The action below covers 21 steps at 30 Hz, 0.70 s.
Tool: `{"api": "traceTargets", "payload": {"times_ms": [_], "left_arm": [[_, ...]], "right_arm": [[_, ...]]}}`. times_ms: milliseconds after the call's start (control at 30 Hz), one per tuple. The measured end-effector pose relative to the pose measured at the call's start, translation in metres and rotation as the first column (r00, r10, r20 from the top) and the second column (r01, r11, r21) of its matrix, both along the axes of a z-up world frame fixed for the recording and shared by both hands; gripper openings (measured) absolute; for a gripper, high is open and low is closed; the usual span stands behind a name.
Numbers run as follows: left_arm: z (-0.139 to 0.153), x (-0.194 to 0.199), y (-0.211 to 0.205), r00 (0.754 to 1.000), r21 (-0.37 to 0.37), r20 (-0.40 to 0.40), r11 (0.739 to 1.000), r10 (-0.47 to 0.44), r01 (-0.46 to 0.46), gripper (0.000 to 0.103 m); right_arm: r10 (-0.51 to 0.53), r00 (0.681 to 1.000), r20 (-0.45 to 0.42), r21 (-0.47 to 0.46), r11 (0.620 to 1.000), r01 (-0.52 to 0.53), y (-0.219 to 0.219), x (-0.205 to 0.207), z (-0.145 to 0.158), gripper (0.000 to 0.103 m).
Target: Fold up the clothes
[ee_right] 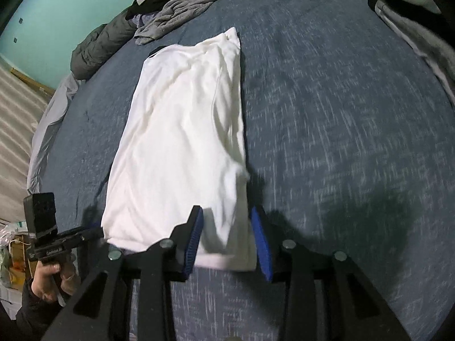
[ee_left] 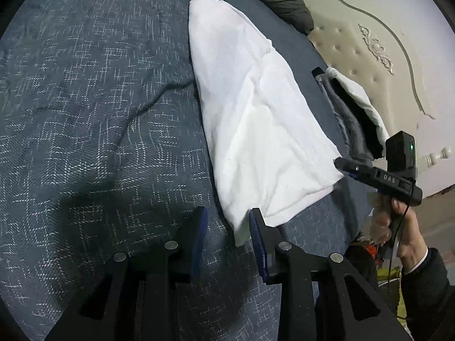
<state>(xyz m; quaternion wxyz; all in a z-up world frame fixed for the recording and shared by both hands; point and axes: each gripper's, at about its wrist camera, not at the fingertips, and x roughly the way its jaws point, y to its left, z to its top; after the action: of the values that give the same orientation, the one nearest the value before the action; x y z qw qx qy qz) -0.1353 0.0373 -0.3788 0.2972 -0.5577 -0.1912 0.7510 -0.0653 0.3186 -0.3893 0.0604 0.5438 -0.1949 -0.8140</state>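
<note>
A white garment (ee_left: 250, 108) lies folded into a long strip on the dark blue bedspread (ee_left: 99, 113). My left gripper (ee_left: 227, 227) is open just above the bedspread, and the garment's near corner reaches in beside its right pad (ee_left: 257, 233). In the right wrist view the same garment (ee_right: 182, 142) stretches away from me, its other near hem corner lying between the blue pads of my open right gripper (ee_right: 227, 238). Each gripper shows in the other's view at a hem corner: the right gripper (ee_left: 345, 167) and the left gripper (ee_right: 93, 233), each held by a hand.
Crumpled grey clothes (ee_right: 184, 2) and a dark puffy jacket (ee_right: 105, 42) lie at the bed's far edge. A stack of folded clothes (ee_left: 355, 119) sits by the padded cream headboard (ee_left: 369, 42), with the same stack (ee_right: 412, 14) at top right in the right wrist view.
</note>
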Motion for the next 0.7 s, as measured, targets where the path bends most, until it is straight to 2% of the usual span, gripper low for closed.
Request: {"api": "traceTargets", "payload": {"times_ms": [33,67,100,233,400,567,700], "left_arm": [[0.000,0.000,0.002,1.000,0.010,0.002,1.000,-0.001,0.001,0.026],[-0.001,-0.001,0.002,1.000,0.022,0.006,1.000,0.001,-0.001,0.013],[-0.001,-0.001,0.003,1.000,0.033,0.010,0.999,0.003,-0.003,0.006],[0.007,0.004,-0.006,1.000,0.055,-0.017,0.998,0.003,-0.003,0.004],[0.010,0.011,-0.015,1.000,0.053,-0.014,0.999,0.000,0.000,0.002],[-0.004,0.013,-0.012,1.000,0.019,0.019,1.000,-0.007,0.007,0.002],[-0.008,0.014,-0.013,0.999,0.011,0.029,1.000,-0.014,0.014,0.002]], "right_arm": [[0.004,1.000,0.003,0.003,1.000,-0.004,-0.001,0.001,-0.001,0.015],[0.000,1.000,-0.005,0.007,1.000,0.000,-0.001,0.002,0.001,0.009],[-0.004,1.000,-0.015,0.012,1.000,0.004,0.000,0.002,0.002,0.006],[-0.005,1.000,-0.022,0.025,1.000,0.006,0.006,0.008,0.009,0.003],[-0.006,1.000,-0.030,0.042,0.999,0.008,0.013,0.014,0.018,0.003],[-0.012,0.999,0.034,0.046,0.999,0.010,0.011,0.015,-0.009,0.003],[0.001,0.999,0.039,0.069,0.998,-0.004,0.009,0.013,-0.009,0.003]]}}
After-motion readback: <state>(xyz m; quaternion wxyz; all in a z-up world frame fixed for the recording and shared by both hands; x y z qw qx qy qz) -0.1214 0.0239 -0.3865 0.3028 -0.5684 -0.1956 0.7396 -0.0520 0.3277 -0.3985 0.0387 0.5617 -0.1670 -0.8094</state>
